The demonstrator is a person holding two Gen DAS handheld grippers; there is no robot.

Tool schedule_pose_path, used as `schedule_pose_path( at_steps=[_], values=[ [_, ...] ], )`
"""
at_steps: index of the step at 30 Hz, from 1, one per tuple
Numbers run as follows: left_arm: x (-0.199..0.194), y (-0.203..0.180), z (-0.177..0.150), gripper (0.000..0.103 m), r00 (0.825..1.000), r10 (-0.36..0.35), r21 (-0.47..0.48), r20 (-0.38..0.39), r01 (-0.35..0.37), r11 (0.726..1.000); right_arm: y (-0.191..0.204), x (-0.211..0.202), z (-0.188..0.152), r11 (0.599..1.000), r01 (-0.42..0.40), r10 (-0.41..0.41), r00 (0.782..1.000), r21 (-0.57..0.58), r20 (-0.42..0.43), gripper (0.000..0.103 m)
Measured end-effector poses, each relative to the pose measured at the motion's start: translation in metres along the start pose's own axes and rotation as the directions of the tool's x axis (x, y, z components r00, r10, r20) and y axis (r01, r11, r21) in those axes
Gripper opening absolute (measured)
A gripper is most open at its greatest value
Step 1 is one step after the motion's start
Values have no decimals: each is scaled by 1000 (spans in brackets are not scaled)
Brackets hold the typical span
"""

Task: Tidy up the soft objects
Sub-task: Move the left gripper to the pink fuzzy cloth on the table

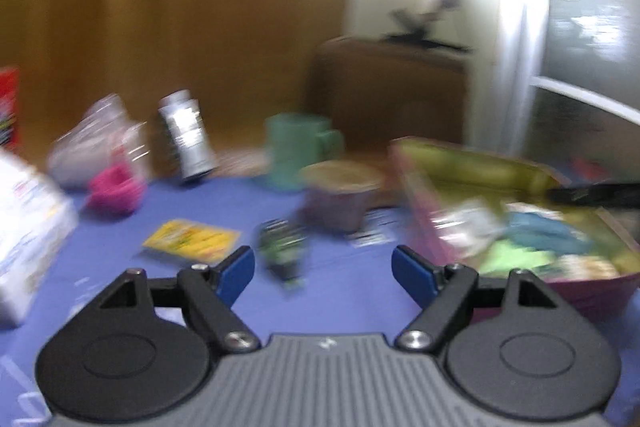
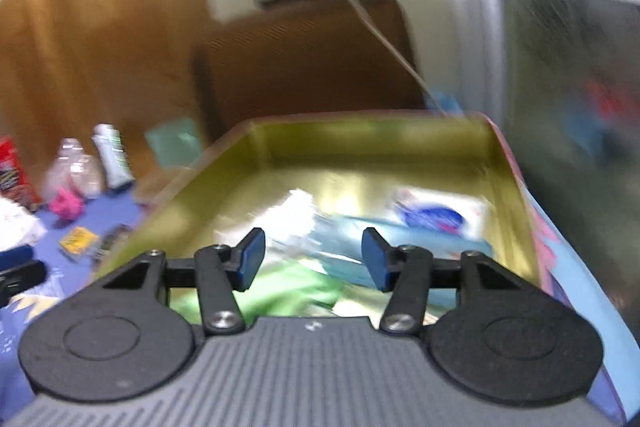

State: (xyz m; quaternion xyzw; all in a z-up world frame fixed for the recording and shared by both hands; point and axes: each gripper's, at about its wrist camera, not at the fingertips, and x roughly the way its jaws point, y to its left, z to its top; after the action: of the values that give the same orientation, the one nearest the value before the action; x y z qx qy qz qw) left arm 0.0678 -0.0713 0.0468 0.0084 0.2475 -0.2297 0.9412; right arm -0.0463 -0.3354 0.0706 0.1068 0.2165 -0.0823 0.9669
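Blue cloth covers the tabletop, with a brown wooden wall behind it. Far to the left of my left tool lies a white packet, then a pink soft thing beside a clear plastic bag. Ahead and a little left are a silver can and a flat yellow packet. Just ahead of the open fingers lies a small dark green object, and beyond it a brownish cup and a green mug. To the right stands the tin box. My left tool is released and holds nothing. My right tool hangs over the box, also released, with the green cloth and the blue cloth lying below it.

I judge the next soft piece is the pink one; I should slow down, come over it from above and close only when it is centred. Everything is blurred by motion, so I cannot read labels or say what the dark green object is.
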Motion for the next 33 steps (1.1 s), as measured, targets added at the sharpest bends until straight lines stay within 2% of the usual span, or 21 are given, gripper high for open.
schedule_pose_path(
  at_steps=[4, 6, 7, 10, 13, 17, 20, 22, 23, 24, 25, 28, 33],
  values=[
    [13, 49, -8, 78, 987, 155, -5, -38, -155, 988, 66, 6, 10, 979, -183, 184, 983, -89, 9, 56],
    [17, 70, -14, 78, 971, 237, -4, -36, -237, 971, 103, 23, 21, 955, -274, 273, 962, -110, -24, 56],
    [16, 79, -17, 78, 966, 255, -28, -33, -256, 966, 122, 36, 27, 941, -320, 316, 947, -111, -50, 56],
    [11, 100, -21, 78, 978, 206, -145, -26, -207, 967, 186, 77, 41, 887, -436, 423, 900, -154, -108, 56],
    [6, 103, -21, 78, 981, 192, -164, 5, -188, 968, 248, 139, 49, 863, -460, 429, 886, -210, -177, 56],
    [6, 104, -21, 78, 986, 167, -170, 3, -164, 972, 306, 231, 52, 850, -494, 422, 846, -182, -326, 57],
    [10, 110, -22, 78, 989, 146, -198, -15, -146, 969, 339, 276, 42, 865, -446, 340, 859, -231, -383, 57],
    [12, 115, -23, 78, 991, 134, -220, -32, -137, 966, 348, 298, 35, 870, -434, 305, 847, -234, -435, 57],
    [12, 117, -23, 78, 991, 130, -229, -35, -134, 964, 352, 306, 32, 878, -409, 275, 856, -250, -437, 58],
    [11, 118, -24, 78, 991, 128, -234, -38, -133, 963, 356, 313, 30, 880, -389, 246, 865, -273, -437, 56],
    [11, 118, -24, 78, 991, 126, -239, -41, -133, 962, 355, 318, 28, 878, -402, 253, 852, -261, -459, 53],
    [10, 121, -24, 78, 991, 128, -252, -43, -135, 958, 343, 311, 31, 886, -401, 267, 852, -233, -451, 48],
    [11, 136, -26, 78, 991, 122, -324, -49, -131, 937, 311, 259, 48, 891, -382, 282, 890, -246, -359, 48]
  ],
)
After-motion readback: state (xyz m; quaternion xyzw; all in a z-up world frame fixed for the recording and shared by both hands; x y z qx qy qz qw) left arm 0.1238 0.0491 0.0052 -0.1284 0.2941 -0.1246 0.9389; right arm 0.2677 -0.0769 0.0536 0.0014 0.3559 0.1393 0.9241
